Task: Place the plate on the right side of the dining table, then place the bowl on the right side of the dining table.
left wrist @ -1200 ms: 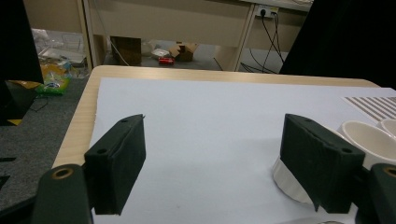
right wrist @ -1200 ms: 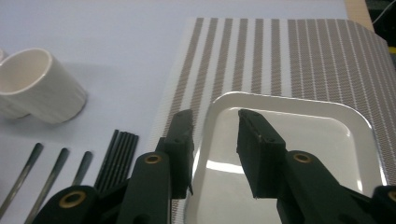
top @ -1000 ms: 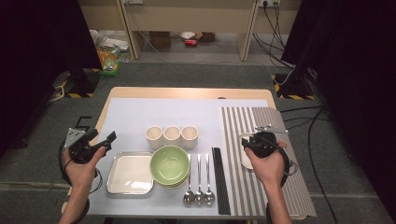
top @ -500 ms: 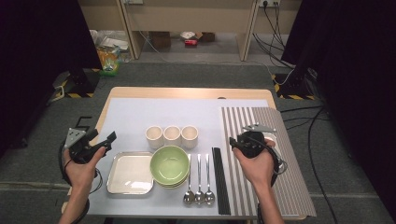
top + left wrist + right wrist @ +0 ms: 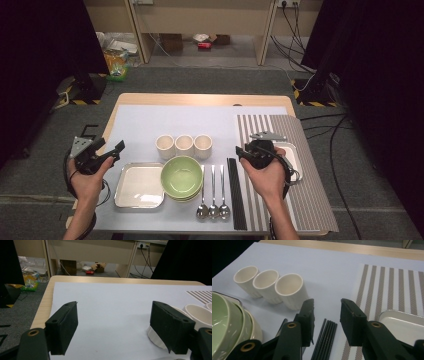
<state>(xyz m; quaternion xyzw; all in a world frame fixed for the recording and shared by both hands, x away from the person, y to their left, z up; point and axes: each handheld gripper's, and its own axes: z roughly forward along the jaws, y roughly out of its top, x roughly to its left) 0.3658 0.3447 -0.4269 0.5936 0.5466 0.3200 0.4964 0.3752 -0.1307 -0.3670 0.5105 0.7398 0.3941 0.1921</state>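
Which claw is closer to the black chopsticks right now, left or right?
Right. The right claw hovers open just above the far end of the black chopsticks, at the striped mat's edge. The left claw is open across the table, past the tray and green bowls.

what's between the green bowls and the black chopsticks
Three spoons lie side by side between the green bowls and the chopsticks, seen in the high view.

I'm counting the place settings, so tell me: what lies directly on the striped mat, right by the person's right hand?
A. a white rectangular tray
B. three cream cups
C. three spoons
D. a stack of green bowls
A: in the high view the white rectangular tray lies on the striped mat, just beyond the right hand, while bowls, spoons and cups sit on the pale sheet to its left.
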